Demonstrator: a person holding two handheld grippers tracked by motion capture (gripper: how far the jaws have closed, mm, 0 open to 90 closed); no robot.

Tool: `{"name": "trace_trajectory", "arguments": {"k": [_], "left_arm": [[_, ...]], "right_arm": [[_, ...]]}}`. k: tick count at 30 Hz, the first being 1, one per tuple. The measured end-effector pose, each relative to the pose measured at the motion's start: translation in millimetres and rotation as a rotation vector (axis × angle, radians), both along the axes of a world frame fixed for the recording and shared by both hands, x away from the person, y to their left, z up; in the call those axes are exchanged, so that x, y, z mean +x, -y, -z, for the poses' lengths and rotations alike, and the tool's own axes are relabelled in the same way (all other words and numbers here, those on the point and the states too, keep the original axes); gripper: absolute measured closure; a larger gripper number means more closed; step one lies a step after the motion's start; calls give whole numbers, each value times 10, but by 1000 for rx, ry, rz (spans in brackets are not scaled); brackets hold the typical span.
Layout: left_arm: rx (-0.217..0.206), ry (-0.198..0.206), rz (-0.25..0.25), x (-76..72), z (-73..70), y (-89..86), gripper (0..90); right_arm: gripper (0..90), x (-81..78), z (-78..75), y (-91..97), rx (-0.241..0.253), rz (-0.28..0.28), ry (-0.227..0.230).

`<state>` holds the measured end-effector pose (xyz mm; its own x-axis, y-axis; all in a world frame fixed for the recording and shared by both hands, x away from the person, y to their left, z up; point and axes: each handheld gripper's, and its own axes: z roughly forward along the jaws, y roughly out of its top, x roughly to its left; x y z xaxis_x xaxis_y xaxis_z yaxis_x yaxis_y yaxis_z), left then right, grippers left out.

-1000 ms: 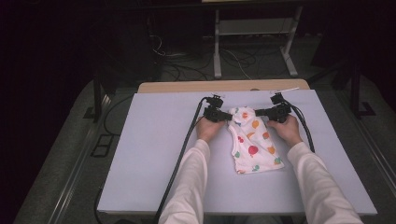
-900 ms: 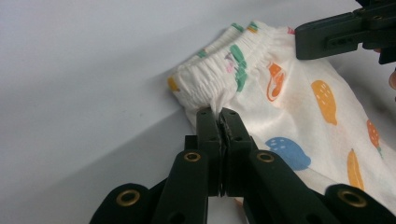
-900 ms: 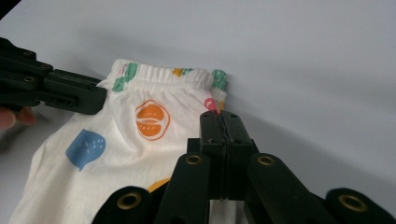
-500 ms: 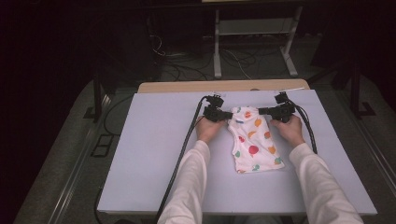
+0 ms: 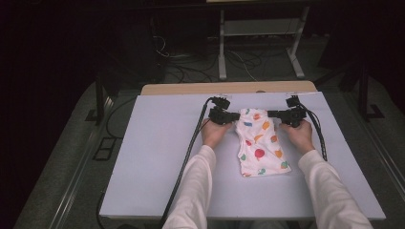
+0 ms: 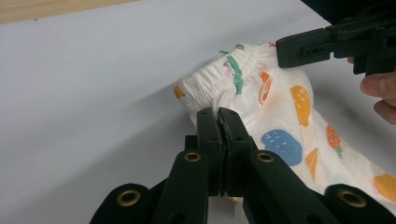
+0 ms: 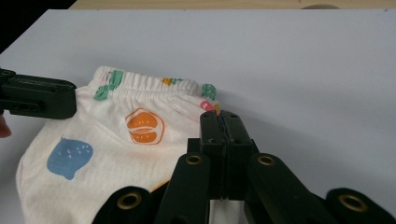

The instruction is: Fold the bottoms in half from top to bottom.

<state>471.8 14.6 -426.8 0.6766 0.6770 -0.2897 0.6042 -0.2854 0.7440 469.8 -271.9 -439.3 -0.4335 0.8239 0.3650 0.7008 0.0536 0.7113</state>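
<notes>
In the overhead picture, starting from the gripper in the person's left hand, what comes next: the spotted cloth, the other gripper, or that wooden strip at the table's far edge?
1. Spotted cloth, touching the left gripper.
2. Right gripper, across the cloth's top.
3. Wooden strip, beyond, along the far edge.

garment (image 5: 259, 141): drawn slightly nearer | left claw (image 5: 234, 116), right claw (image 5: 273, 113): waistband corners pulled wider apart, flatter

Pale grey table (image 5: 143, 157); folded fruit-print white garment (image 5: 260, 143) lies flat, far-centre.
</notes>
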Motion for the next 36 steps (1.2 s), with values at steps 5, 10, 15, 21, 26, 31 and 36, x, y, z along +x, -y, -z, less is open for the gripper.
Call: {"name": "trace_trajectory", "arguments": {"k": [5,10,15,21,26,31,36], "left_arm": [[-16,1,-4,-45,-9,-12,879],[-32,11,-6,-73,-55,-30,879],[-43,18,-3,-97,-101,-28,879],[-44,34,8,-136,-154,-18,878],[-58,55,19,-180,-165,-33,878],[-74,73,28,-258,-140,-42,878],[-73,84,42,-318,-127,-48,878]], "right_arm": [[880,-86,-28,13,14,-5,19],[880,-160,-77,17,27,-9,47],[880,-207,-112,36,43,-10,66],[880,-246,-126,55,54,-10,74],[880,-282,-156,67,60,-14,94],[880,-343,-160,88,84,-10,106],[880,-435,-120,94,99,-13,110]]}}
